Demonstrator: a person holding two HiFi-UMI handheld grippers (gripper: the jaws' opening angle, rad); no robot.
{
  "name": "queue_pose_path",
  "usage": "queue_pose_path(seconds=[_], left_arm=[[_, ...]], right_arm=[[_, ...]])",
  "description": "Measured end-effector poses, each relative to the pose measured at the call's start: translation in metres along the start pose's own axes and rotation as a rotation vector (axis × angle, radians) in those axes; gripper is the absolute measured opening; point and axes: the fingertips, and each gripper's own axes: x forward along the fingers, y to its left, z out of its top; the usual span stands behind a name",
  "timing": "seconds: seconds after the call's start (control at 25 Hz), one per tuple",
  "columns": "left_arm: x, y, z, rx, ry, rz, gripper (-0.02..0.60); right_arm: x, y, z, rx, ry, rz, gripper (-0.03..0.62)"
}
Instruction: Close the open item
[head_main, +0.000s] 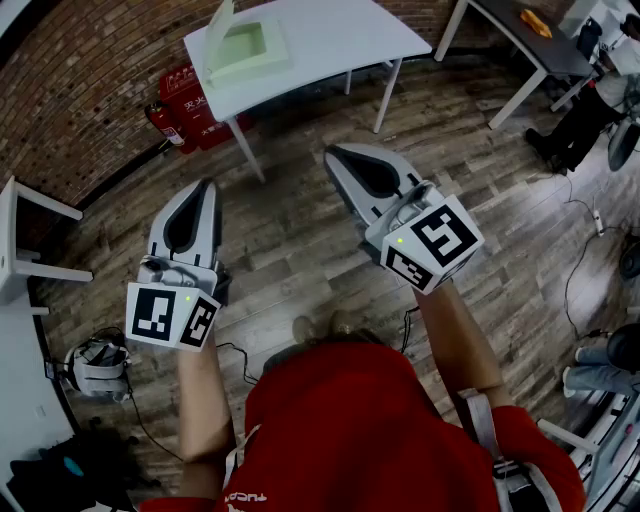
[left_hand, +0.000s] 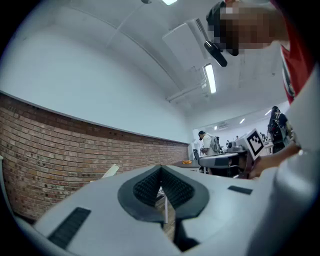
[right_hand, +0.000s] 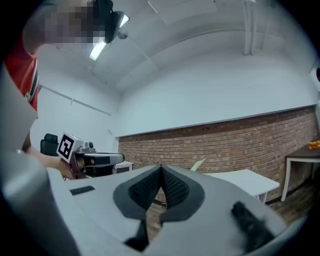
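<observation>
An open pale-green box (head_main: 248, 44) stands on a white table (head_main: 340, 35) at the far side of the room, its lid tilted up on the left. Both grippers are held level over the wooden floor, well short of the table. My left gripper (head_main: 208, 184) is shut with nothing in it, and my right gripper (head_main: 333, 152) is shut and empty too. In the left gripper view the ribbed pads (left_hand: 150, 187) meet, and the raised lid (left_hand: 111, 171) shows beyond them. In the right gripper view the lid (right_hand: 197, 164) and the table (right_hand: 245, 177) lie ahead of the closed jaws.
Red fire extinguishers and a red box (head_main: 185, 105) stand under the table by the brick wall. A dark desk (head_main: 520, 30) with an orange item is at the back right, where a person (head_main: 575, 120) sits. White furniture (head_main: 20, 250) is on the left. A headset (head_main: 95, 365) and cables lie on the floor.
</observation>
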Motion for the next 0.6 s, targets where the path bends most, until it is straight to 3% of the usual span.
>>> queue_pose_path(seconds=[0.6], left_arm=[[-0.0080,0.0028,-0.0090,-0.014,0.013,0.029,0.012]], right_arm=[[-0.0102,0.0040,0.0030,0.051,-0.044,0.039,0.032]])
